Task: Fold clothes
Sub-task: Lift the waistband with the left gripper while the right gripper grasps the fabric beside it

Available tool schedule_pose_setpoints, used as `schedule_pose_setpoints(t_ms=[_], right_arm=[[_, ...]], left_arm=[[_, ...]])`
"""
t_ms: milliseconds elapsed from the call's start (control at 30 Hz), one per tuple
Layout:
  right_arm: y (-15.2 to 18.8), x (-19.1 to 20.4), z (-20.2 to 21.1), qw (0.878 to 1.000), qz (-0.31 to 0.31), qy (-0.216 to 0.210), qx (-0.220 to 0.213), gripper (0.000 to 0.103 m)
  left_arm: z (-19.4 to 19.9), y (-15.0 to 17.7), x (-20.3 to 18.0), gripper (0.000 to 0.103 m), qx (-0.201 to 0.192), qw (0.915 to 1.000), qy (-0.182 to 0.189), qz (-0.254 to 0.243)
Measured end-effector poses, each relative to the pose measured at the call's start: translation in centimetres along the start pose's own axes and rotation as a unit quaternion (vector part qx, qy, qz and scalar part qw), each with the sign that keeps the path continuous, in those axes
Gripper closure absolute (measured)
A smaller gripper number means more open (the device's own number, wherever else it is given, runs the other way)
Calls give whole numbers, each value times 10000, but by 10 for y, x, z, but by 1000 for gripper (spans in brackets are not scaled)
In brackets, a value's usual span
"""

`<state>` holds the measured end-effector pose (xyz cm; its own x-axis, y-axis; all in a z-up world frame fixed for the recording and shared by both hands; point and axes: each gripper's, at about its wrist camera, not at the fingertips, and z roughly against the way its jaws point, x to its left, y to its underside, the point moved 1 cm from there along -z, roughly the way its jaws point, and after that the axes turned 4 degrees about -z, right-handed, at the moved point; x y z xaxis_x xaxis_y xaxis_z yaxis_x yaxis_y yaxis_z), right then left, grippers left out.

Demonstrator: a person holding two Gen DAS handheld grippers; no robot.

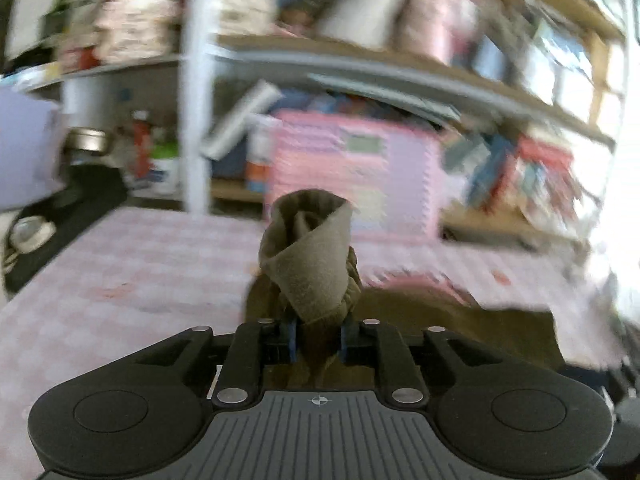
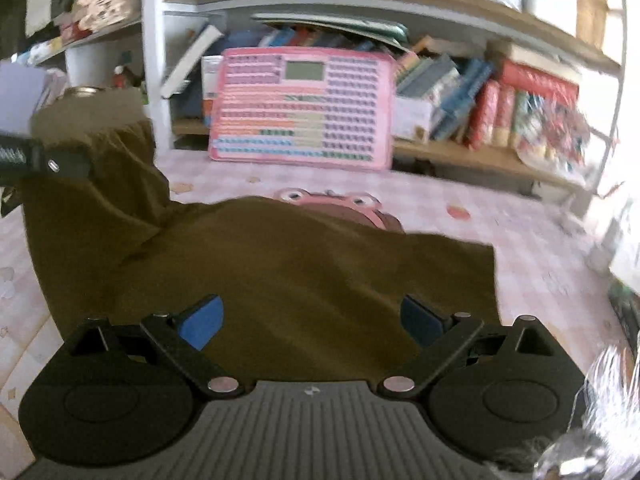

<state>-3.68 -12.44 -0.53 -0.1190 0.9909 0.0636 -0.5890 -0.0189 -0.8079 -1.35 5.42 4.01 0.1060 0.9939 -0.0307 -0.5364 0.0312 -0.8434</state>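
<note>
The left gripper is clamping a bunched fold of the olive garment between narrow jaws, lifting that edge above the bench. The right gripper is hovering over the garment with its jaws wide, gripping nothing. The garment is lying spread across the pink checked bench cover, in front of a pink toy keyboard leaning against the bookshelf.

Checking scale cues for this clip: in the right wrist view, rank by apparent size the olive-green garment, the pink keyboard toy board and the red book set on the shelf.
1. Olive-green garment, though nearness to the camera inflates it.
2. Pink keyboard toy board.
3. Red book set.
</note>
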Motion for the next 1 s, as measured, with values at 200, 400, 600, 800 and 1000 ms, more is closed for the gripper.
schedule_pose_setpoints(t_ms=[200, 400, 600, 800, 1000], right_arm=[[12, -44, -6, 9973, -452, -182, 554, 6], [6, -56, -17, 9847, -1006, -1097, 901, 6], [-8, -50, -68, 9174, -2475, -2451, 1926, 7], [-23, -44, -86, 8752, -3298, -3053, 1790, 75], [-4, -61, -103, 8683, -3701, -2512, 2146, 78]], left_arm=[[-10, 8, -55, 31, 865, 9892, 1179, -59], [14, 4, -18, 23, 382, 9914, 736, 1014], [35, 27, 38, 23, 543, 9665, -27, 2507], [48, 35, 47, 24, 503, 9628, -249, 2642], [46, 36, 46, 24, 549, 9600, -298, 2728]])
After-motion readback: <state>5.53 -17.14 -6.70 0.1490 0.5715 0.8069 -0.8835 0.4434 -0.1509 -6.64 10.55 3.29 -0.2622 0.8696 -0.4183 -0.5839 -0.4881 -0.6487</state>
